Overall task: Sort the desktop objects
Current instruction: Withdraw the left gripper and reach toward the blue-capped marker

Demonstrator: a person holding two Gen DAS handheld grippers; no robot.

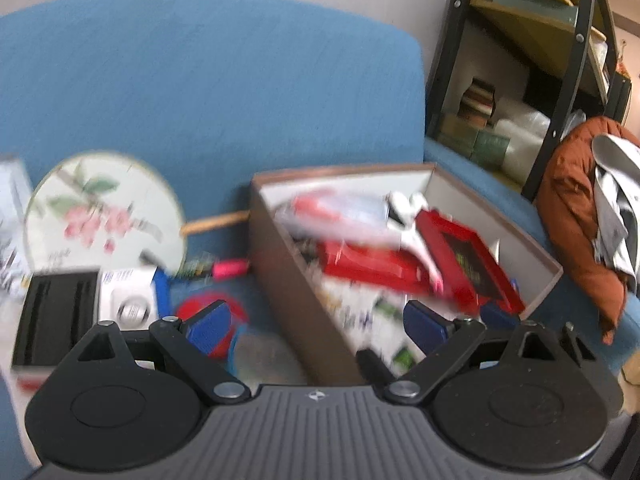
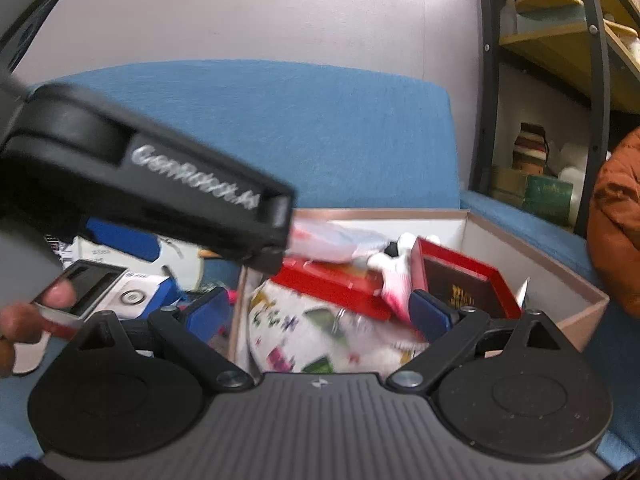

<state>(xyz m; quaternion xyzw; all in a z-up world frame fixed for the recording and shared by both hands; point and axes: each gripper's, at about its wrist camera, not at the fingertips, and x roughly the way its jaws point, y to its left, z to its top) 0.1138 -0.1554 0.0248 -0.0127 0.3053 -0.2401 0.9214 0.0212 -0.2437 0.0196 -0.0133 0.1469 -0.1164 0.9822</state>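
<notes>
A brown cardboard box [image 1: 288, 280] sits on the blue sofa, holding red boxes [image 1: 360, 264], a red frame [image 1: 468, 264], a plastic packet [image 1: 340, 212] and a patterned cloth. It also shows in the right wrist view [image 2: 540, 268]. My left gripper [image 1: 316, 320] is open and empty, straddling the box's near left wall. My right gripper [image 2: 320, 312] is open and empty above the box's near end, over the patterned cloth [image 2: 288, 332]. The left gripper's black body [image 2: 160, 184] crosses the right wrist view at the left.
Left of the box lie a round floral fan [image 1: 100, 212], a black case [image 1: 56, 312], a white-blue carton [image 1: 128, 296], a pink marker [image 1: 230, 268] and a red round thing [image 1: 200, 308]. A rust jacket [image 1: 576, 216] lies right; a shelf [image 1: 560, 60] stands behind.
</notes>
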